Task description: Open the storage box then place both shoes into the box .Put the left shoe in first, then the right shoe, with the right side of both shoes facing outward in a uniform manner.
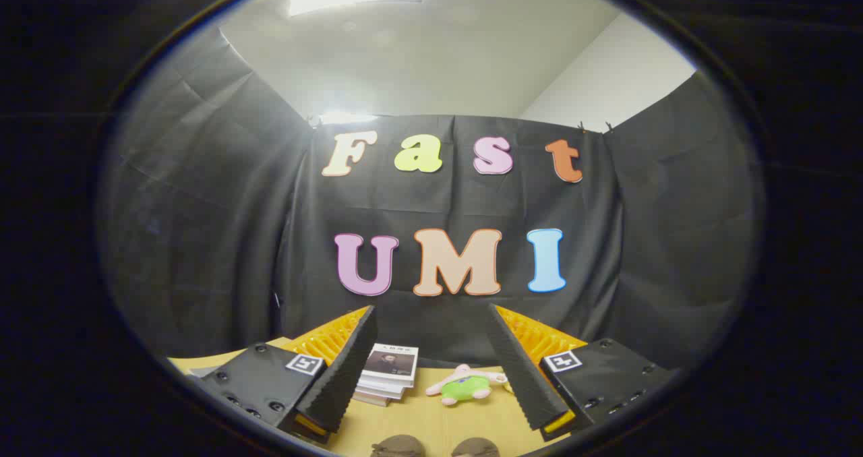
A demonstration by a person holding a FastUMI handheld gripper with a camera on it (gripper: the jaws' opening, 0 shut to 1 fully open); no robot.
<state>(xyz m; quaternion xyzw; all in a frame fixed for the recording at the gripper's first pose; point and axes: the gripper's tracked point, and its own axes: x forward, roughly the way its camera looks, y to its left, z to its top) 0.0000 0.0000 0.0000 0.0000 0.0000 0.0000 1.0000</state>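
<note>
My gripper (431,310) is held above a wooden table (431,420), pointing at the booth's back wall, and it stands open with nothing between its fingers. Two rounded brown shapes, which look like the tops of the two shoes, sit side by side below and between the fingers: one shoe (398,446) on the left, the other shoe (475,447) on the right. Most of each shoe is cut off from sight. The fingers touch neither shoe.
A short stack of books (388,375) lies on the table close to the left finger. A small plush toy (466,385), pink and green, lies near the right finger. The black cloth wall rises just behind the table.
</note>
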